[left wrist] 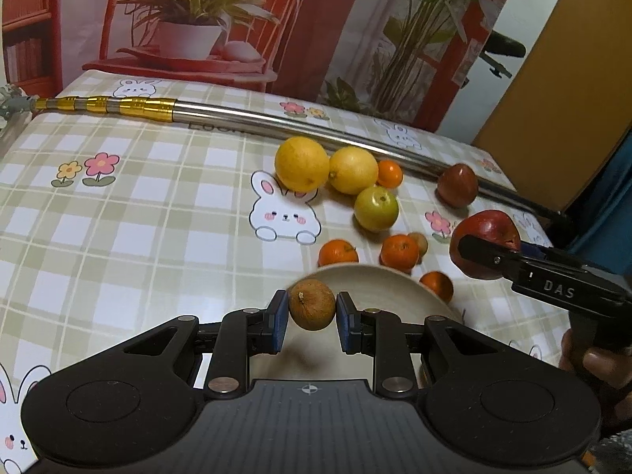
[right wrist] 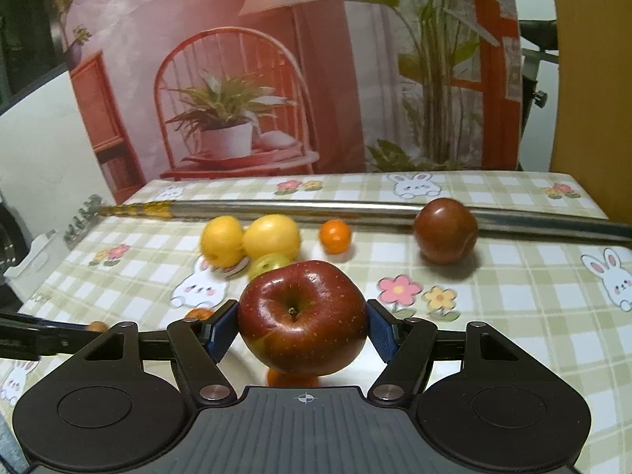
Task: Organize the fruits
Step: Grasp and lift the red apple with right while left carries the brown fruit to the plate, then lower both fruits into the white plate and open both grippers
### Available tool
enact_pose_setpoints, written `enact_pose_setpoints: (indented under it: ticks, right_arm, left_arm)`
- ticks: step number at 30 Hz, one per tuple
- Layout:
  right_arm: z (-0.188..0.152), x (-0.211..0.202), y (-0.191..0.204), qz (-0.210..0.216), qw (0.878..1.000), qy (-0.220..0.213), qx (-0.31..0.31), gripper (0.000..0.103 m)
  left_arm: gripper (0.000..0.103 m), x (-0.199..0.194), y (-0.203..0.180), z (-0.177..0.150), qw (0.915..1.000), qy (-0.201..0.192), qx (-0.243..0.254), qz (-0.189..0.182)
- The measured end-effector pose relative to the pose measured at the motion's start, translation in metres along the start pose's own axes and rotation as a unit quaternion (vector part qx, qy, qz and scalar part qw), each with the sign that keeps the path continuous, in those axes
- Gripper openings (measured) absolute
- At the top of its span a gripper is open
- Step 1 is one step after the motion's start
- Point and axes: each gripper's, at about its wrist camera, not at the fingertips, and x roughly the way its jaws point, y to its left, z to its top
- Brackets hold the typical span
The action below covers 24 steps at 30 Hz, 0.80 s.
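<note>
My left gripper [left wrist: 311, 318] is shut on a small brown round fruit [left wrist: 311, 304], held just above the near rim of a beige bowl [left wrist: 375, 282]. My right gripper [right wrist: 302, 326] is shut on a shiny red apple [right wrist: 302, 316]. In the left wrist view that apple [left wrist: 484, 233] hangs to the right of the bowl, above the table. Loose on the checked cloth lie two yellow citrus fruits [left wrist: 302, 164] [left wrist: 353, 170], a green-yellow fruit [left wrist: 376, 208], several small oranges [left wrist: 338, 252] and a dark red fruit [left wrist: 457, 185].
A long metal pole [left wrist: 276, 122] with gold bands lies across the back of the table, behind the fruit. The dark red fruit [right wrist: 445, 231] rests against it. A printed backdrop stands behind the table edge. A person's hand [left wrist: 592, 363] grips the right tool.
</note>
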Motion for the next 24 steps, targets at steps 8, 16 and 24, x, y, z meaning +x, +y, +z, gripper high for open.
enact_pose_setpoints:
  ticks: [8,16,24]
  right_arm:
    - [-0.012,0.004,0.033,0.029,0.998,0.025,-0.043,0.064]
    - [-0.022,0.016,0.059,0.056,0.994,0.053,-0.081,0.064]
    - [-0.030,0.021,0.064,0.058,0.991,0.073,-0.092,0.064]
  left_arm:
    - [0.027,0.003,0.001,-0.011,0.9998,0.016,0.010,0.003]
    - [0.027,0.005,0.004,-0.018,0.9995,0.027,0.013,0.006]
    - [0.027,0.007,0.002,-0.022,0.9992,0.034,0.018,0.007]
